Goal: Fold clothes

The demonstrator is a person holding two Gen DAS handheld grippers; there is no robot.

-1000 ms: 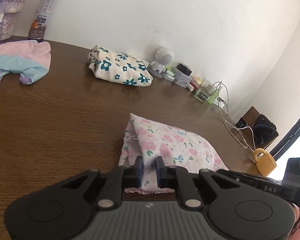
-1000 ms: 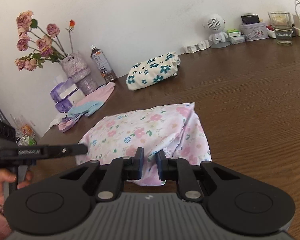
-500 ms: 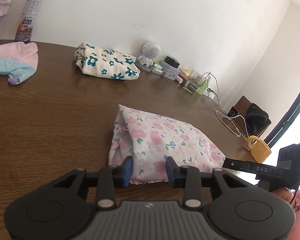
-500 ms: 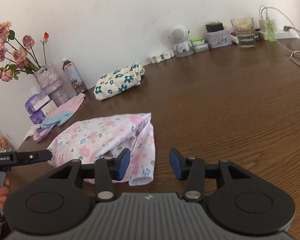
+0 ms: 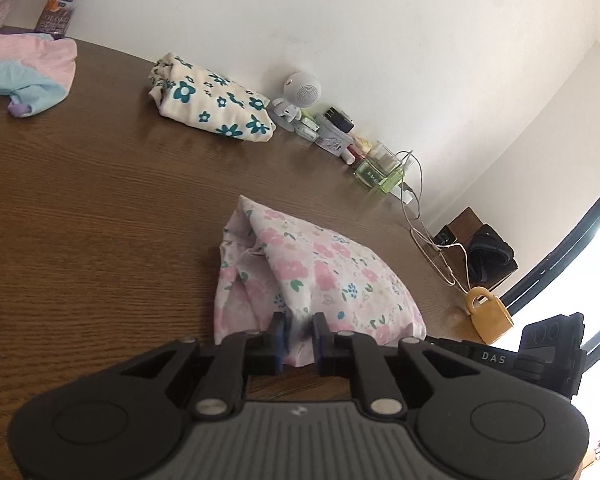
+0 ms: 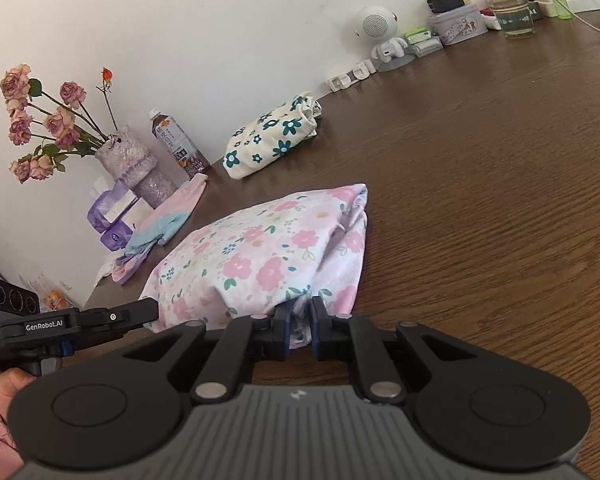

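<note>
A folded pink floral garment [image 5: 320, 276] [image 6: 268, 252] lies on the brown wooden table [image 5: 80, 208] [image 6: 480, 200]. My left gripper [image 5: 298, 330] is shut on the garment's near edge at one end, with cloth bunched between the blue pads. At the other end my right gripper [image 6: 298, 320] is shut on the near edge in the same way. Each gripper shows in the other's view: the right gripper [image 5: 548, 344] at the right border, the left gripper [image 6: 80, 320] at the left border, held by a hand.
A folded cream garment with teal flowers [image 5: 212, 100] [image 6: 272, 140] lies near the wall. A pink and blue garment [image 5: 24, 68] [image 6: 160, 220], a bottle [image 6: 176, 144] and a vase of roses [image 6: 136, 168] stand at one end. A small white speaker [image 6: 384, 36], a glass [image 6: 508, 4], cables [image 5: 420, 220] and a yellow padlock-shaped object [image 5: 486, 314] crowd the other.
Both grippers were shut on the garment a second ago, stood open and pulled back half a second ago, and are now shut again on its near edge.
</note>
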